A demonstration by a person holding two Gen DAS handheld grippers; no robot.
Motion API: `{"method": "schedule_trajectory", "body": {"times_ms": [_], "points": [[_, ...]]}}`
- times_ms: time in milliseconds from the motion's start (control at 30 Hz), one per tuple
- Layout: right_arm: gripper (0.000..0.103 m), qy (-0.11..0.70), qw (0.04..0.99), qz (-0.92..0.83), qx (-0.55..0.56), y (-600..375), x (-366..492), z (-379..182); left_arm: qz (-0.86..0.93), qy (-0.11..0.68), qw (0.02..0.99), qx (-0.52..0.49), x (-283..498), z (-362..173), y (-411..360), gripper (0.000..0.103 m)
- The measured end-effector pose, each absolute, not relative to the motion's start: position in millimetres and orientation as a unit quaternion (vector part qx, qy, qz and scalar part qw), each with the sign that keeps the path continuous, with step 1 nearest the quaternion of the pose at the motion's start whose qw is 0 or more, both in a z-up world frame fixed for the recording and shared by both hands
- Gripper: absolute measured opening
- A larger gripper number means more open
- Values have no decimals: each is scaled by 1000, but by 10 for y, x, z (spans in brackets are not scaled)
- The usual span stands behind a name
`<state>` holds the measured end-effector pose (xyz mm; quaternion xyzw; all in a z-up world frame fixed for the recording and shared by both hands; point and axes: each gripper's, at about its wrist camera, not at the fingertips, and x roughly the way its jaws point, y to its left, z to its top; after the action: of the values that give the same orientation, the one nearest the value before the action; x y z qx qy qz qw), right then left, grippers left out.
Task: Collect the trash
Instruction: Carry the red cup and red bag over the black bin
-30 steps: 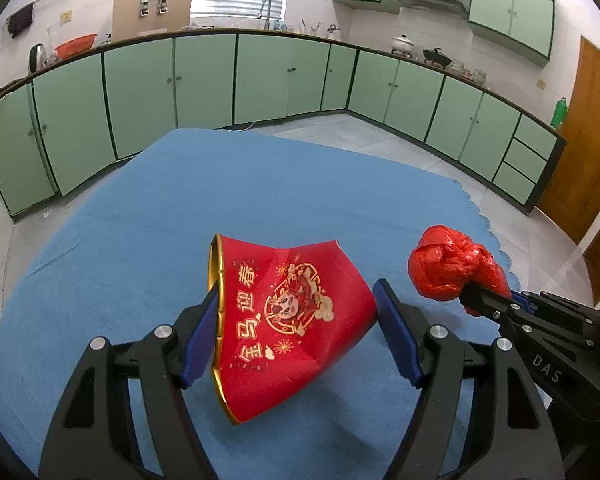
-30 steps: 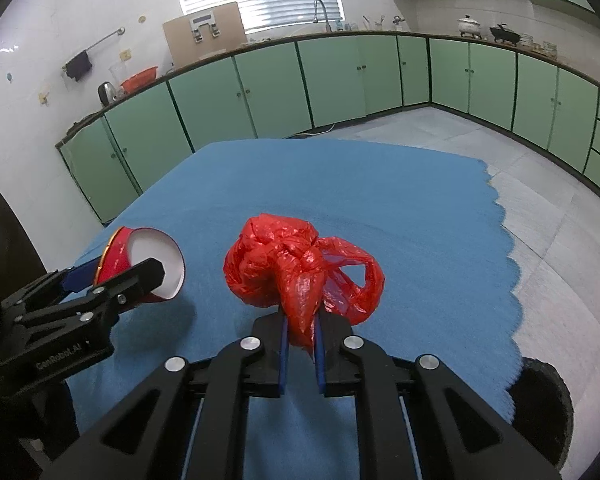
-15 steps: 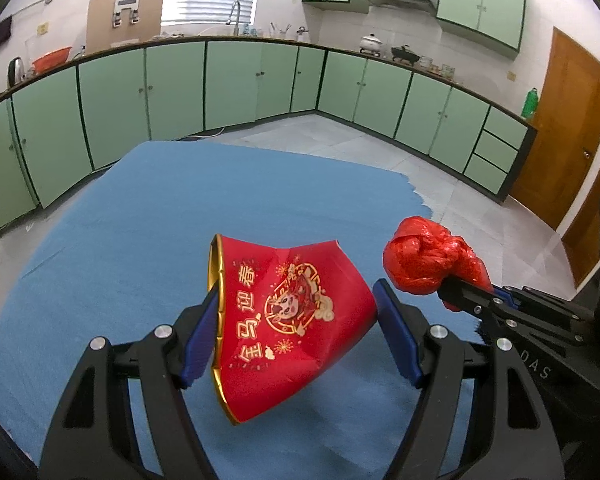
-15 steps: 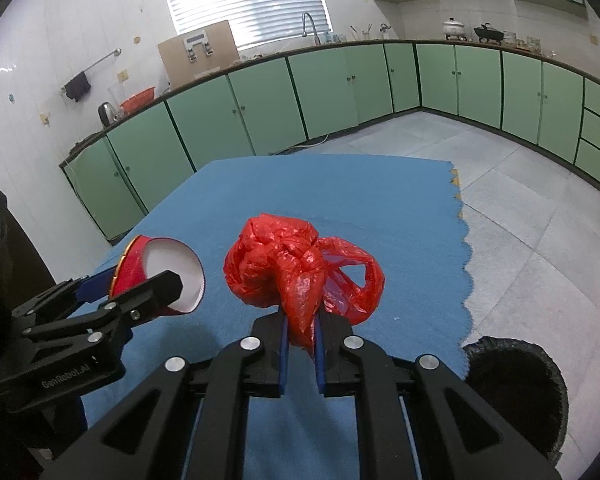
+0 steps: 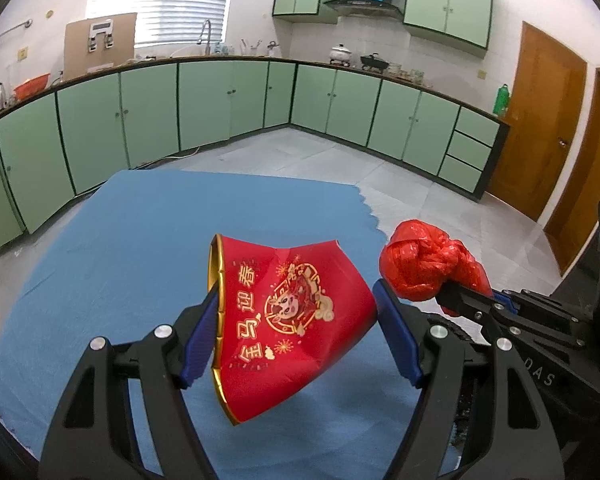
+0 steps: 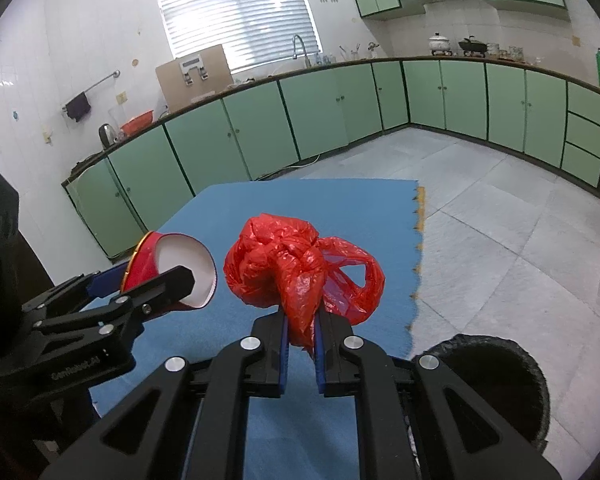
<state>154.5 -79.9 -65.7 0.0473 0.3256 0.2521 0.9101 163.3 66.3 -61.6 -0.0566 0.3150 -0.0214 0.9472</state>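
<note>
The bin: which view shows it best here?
The right wrist view. The bin, black-lined and open, sits on the floor at lower right, past the blue table's edge, partly behind the right gripper, which pinches the red bag. In the left wrist view no bin can be made out.

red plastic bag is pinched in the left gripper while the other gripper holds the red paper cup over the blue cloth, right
Not quite. The right wrist view shows the red plastic bag pinched in the right gripper. The left gripper holds the red paper cup over the blue cloth.
</note>
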Motion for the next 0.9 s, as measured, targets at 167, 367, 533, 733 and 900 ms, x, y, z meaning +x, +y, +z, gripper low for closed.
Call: {"method": "schedule_trajectory", "body": {"times_ms": [167,367,533,733,900], "points": [[10,319,917,235,54,-1028,1416,-610,-42,309,949,-50,1589,-555,455,71],[10,310,925,210,62,-1318,1292,-574,-71,304,949,-41,1549,-516,162,71],[10,306,931,189,67,-1544,1181,-561,-97,303,947,-35,1512,-525,-100,71],[10,305,937,156,71,-1873,1063,-580,-132,303,943,-24,1517,-588,-462,71],[10,308,940,126,76,-2150,986,-635,-159,308,938,-16,1522,-704,-758,71]]}}
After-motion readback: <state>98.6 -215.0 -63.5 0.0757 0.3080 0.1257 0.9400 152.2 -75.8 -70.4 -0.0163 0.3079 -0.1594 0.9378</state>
